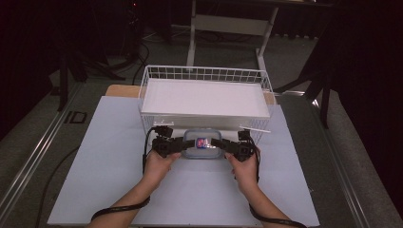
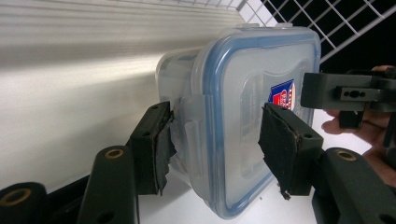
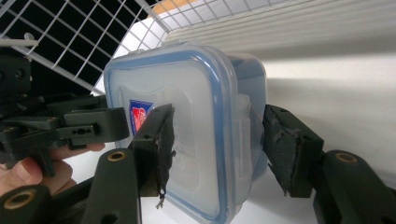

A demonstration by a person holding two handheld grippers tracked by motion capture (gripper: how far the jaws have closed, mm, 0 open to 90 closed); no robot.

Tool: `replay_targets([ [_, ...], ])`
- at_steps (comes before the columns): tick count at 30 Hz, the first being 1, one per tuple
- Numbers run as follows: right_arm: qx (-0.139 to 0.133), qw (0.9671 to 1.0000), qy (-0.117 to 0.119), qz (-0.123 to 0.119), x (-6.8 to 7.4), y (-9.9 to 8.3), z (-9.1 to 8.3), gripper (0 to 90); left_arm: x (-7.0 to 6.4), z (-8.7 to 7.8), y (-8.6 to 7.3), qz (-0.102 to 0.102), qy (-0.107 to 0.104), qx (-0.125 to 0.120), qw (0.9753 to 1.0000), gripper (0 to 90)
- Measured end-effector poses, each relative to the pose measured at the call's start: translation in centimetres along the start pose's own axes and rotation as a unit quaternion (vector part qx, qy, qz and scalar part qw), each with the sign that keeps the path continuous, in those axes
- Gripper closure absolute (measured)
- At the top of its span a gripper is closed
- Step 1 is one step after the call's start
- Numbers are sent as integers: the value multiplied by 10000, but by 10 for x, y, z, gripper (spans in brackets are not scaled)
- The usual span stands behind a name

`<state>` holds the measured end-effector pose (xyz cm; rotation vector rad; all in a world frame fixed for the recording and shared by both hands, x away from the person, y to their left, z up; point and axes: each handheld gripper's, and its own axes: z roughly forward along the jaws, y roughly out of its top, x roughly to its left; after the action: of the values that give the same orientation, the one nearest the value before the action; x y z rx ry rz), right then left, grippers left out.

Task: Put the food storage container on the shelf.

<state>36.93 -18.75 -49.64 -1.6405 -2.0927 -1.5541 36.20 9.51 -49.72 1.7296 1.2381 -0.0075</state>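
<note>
Both grippers, left point(image 1: 177, 144) and right point(image 1: 223, 145), fingers clamped on container point(image 1: 203, 144) ends, just before wire basket point(image 1: 205, 75)

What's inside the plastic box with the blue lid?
The plastic box looks empty through its cloudy lid, though the red-and-blue sticker and each hand-held gripper's pads cover parts of it.

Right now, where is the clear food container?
In the high view the clear food container sits mid-table, just in front of the white wire basket, between the left gripper and the right gripper.
</note>
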Motion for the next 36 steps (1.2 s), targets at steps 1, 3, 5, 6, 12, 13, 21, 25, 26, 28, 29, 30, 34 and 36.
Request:
replay_targets([
  [1,-24,10000,7,1,-1,0,2,449,2,2,0,29,6,6,10000,459],
  [3,1,10000,-5,50,-4,2,5,449,5,4,1,22,5,-62,10000,458],
  [5,-28,10000,-23,61,-6,1,8,449,7,7,2,34,47,-91,9999,455],
  [6,-29,9999,-33,91,-7,1,9,449,8,8,3,-5,51,-105,9999,455],
  [12,-71,9999,-70,111,-15,3,15,448,11,16,4,-99,77,-109,9999,454],
  [13,-88,9998,-55,140,-16,3,16,448,12,17,4,-107,84,-130,9998,454],
  [21,-100,9999,-96,34,-18,8,20,432,16,21,6,-53,42,-319,9995,438],
  [25,-169,9998,-96,55,-20,9,22,422,18,24,7,27,66,-290,9996,406],
  [26,-195,9997,-163,-21,-20,10,23,417,17,25,8,20,115,-334,9994,397],
  [28,-162,9992,-321,-164,-17,12,25,385,16,25,9,214,286,-384,9986,403],
  [29,-109,9990,-397,-185,-16,12,27,373,16,27,9,206,378,-415,9982,412],
  [30,-155,9985,-478,-213,-16,12,28,395,16,28,9,180,394,-451,9980,401],
  [34,-169,9979,-551,-309,-14,14,25,415,16,28,9,214,411,-468,9978,401],
  [36,-286,9959,-644,-574,-11,13,20,399,15,25,7,297,387,-419,9979,402],
])
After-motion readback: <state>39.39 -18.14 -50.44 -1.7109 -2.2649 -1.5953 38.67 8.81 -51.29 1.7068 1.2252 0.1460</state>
